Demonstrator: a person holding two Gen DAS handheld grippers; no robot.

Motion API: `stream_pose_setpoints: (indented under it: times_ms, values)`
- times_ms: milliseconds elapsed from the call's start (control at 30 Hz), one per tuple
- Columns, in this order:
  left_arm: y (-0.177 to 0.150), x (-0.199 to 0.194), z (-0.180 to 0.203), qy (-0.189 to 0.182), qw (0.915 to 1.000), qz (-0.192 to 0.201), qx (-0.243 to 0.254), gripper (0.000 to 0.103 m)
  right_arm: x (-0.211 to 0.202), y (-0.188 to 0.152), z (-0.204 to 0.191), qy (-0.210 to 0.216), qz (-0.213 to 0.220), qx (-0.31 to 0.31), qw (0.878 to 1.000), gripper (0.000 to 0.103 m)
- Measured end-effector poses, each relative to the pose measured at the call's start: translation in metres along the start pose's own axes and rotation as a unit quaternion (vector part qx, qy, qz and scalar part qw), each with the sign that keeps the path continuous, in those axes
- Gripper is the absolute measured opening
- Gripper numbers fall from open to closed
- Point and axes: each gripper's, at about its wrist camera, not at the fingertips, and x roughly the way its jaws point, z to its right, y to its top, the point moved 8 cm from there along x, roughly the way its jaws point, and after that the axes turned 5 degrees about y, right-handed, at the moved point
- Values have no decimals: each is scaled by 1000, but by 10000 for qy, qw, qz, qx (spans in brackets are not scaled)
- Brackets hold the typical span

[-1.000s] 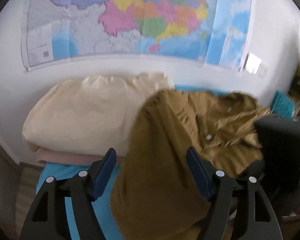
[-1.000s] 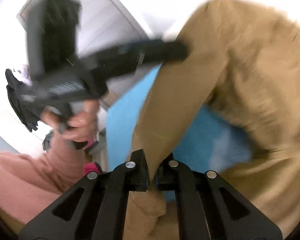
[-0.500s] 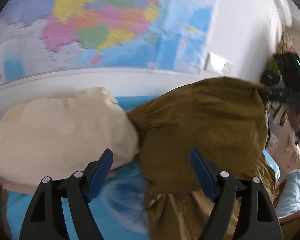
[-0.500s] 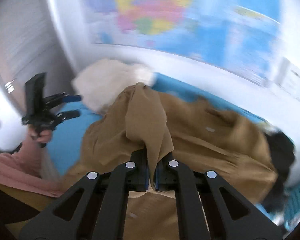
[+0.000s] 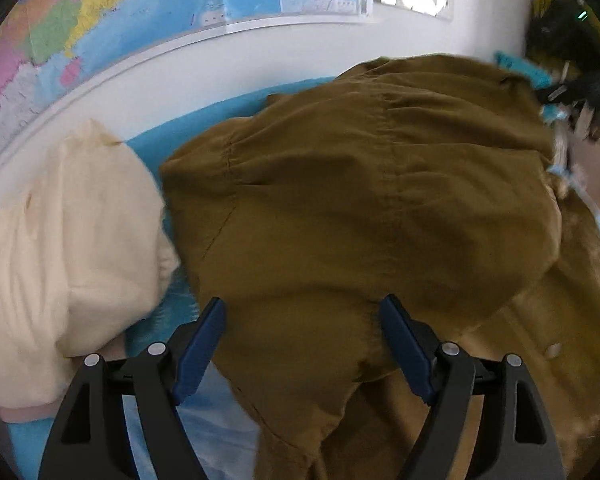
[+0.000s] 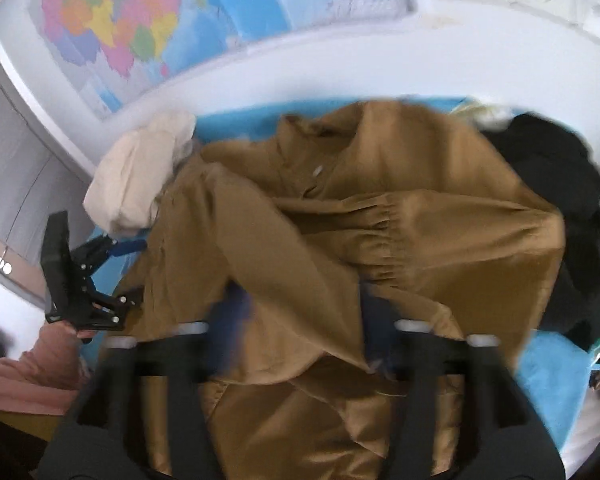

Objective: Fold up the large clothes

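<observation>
A large mustard-brown jacket lies spread on a blue-covered bed. In the right wrist view the jacket shows a sleeve folded across its body, with the gathered cuff at the middle. My left gripper is open just above the jacket's near edge, holding nothing; it also shows at the left of the right wrist view. My right gripper is open and blurred, with jacket cloth lying between its spread fingers.
A folded cream quilt lies left of the jacket. A black garment lies at its right. A wall map hangs behind the bed. The person's pink sleeve is at the lower left.
My right gripper was shut on a jacket sleeve and carried it across the body; now it is open and the sleeve lies folded over. My left gripper stayed open and swung right over the jacket.
</observation>
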Motion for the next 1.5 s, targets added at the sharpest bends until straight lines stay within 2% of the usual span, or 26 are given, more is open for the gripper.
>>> stream_pose_setpoints:
  times_ms: [67,167,233,300,333,367,433,500,533,633,667,700,733,767,800,933,1033,1100,1167,1233,1400,1467,1500]
  values:
    - [-2,3,-4,114,9999,-17,-11,42,-17,-2,6,107,262,-15,9996,89]
    - [-6,1,-25,326,9987,8,-382,27,-27,-13,16,26,291,-81,9995,90]
    - [-13,1,-50,354,9949,-52,-940,27,-28,-22,28,-89,230,-47,9997,90]
    - [-21,3,-65,327,9904,-165,-1331,30,-20,-32,33,-69,154,-65,9998,92]
    - [-25,3,-70,297,9888,-203,-1451,36,-16,-35,34,-103,102,-99,9998,92]
    - [-26,0,-69,314,9887,-181,-1452,43,-13,-39,35,-121,51,-173,9998,92]
    - [-25,-8,-68,365,9890,-82,-1433,49,1,-49,34,-26,-67,-293,9995,93]
    - [-20,-26,-61,177,9900,187,-1386,55,17,-54,31,-77,-160,-475,9987,93]
    - [-16,-35,-60,101,9900,341,-1367,64,22,-54,29,-115,-156,-563,9982,93]
    - [1,-62,-46,-107,9904,784,-1136,67,37,-50,27,-131,-28,-754,9971,87]
    - [5,-63,-39,-142,9911,823,-1037,69,41,-48,26,26,-32,-677,9977,66]
    - [11,-63,-32,-168,9918,840,-946,69,44,-46,27,189,-110,-501,9985,40]
    - [17,-59,-24,-193,9927,815,-869,69,41,-44,29,216,-64,-412,9989,35]
    - [23,-55,-20,-245,9934,778,-806,69,33,-41,28,368,20,-343,9987,11]
    - [27,-50,-15,-278,9940,741,-758,69,25,-39,26,529,55,-263,9982,7]
    - [37,-33,-1,-407,9953,592,-651,69,-40,-24,22,742,383,-14,9965,7]
    - [47,-15,1,-395,9957,485,-683,69,-67,-15,37,502,410,353,9973,4]
    - [52,4,0,-206,9963,275,-791,69,-60,-16,63,-12,211,669,9975,6]
    - [53,20,-6,-6,9960,67,-896,69,-41,-21,82,-77,49,865,9962,6]
    - [50,34,-10,-37,9946,-127,-1030,70,-17,-26,100,-260,-137,1039,9942,6]
    - [44,44,-18,281,9933,-198,-1100,77,6,-31,123,-217,94,1379,9902,6]
    - [44,42,-19,324,9933,-192,-1095,77,-2,-29,118,-498,223,1200,9913,8]
    - [43,38,-18,382,9933,-165,-1079,77,-8,-28,113,-633,319,1056,9919,13]
